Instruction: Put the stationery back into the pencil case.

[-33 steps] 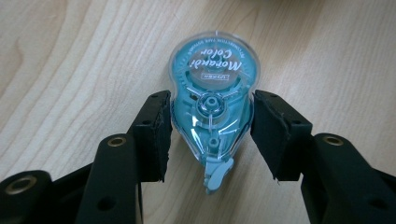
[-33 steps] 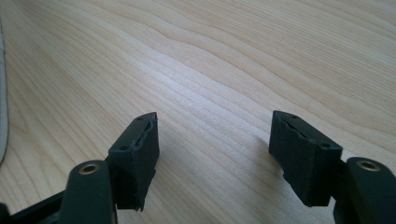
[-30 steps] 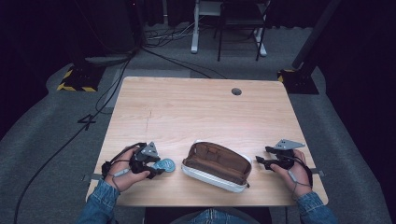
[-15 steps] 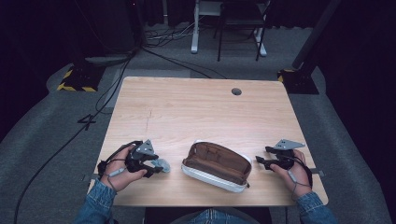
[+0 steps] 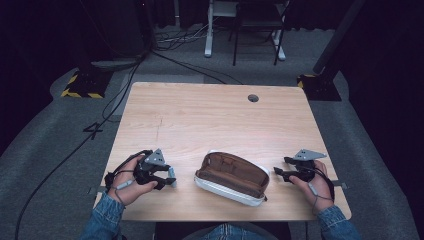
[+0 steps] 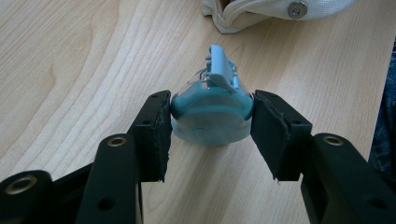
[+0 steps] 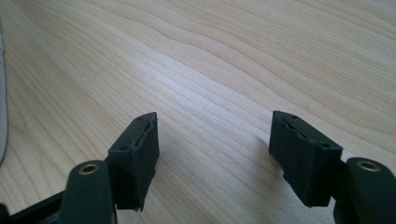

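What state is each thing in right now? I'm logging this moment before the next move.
Left gripper: shut on the blue round case, held just above the table.
Blue round case: clamped between the pads, its clip pointing away from the gripper.
Pouch: lying open, brown lining showing.
Right gripper: open, nothing between its jaws.

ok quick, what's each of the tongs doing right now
left tongs: closed on the small blue container, pads pressing its sides
right tongs: open, nothing between them, just bare table

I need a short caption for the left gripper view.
Left claw clamps a small blue object above the wooden table.
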Motion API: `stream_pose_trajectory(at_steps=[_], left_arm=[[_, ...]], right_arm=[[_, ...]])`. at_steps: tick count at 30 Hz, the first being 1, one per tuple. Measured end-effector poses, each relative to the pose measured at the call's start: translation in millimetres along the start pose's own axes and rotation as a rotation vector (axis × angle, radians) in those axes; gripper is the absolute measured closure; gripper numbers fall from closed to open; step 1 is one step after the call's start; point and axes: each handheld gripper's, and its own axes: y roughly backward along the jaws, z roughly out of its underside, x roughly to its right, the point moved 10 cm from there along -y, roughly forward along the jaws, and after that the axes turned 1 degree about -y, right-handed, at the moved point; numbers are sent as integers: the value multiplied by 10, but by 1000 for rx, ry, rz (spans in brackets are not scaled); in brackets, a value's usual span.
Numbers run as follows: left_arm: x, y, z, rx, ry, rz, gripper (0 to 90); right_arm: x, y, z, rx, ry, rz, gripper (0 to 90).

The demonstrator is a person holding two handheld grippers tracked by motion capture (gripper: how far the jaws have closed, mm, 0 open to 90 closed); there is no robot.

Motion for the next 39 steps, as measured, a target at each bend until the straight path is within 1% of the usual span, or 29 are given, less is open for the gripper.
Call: stream_pose_trajectory(at_steps=[11,16,19,24,32,36,39], left_arm=[[37,51,-46,13,-8,3,488],[63,111,-102,34,-12,5,488],[83,176,-168,46,-24,1,488],[103,225,-244,55,-41,-2,488],[109,333,-369,75,-44,-7,488],[132,385,-460,91,-47,-7,488],[169,419,-554,104,-63,-5,488]], right_arm=[[0,0,0,0,0,0,335],[0,0,-1,0,-1,0,335],[0,0,0,0,-1,0,334],[0,0,-1,1,-1,0,335],[0,0,-1,1,0,0,334],[0,0,0,1,0,0,335],[0,0,0,1,0,0,334]])
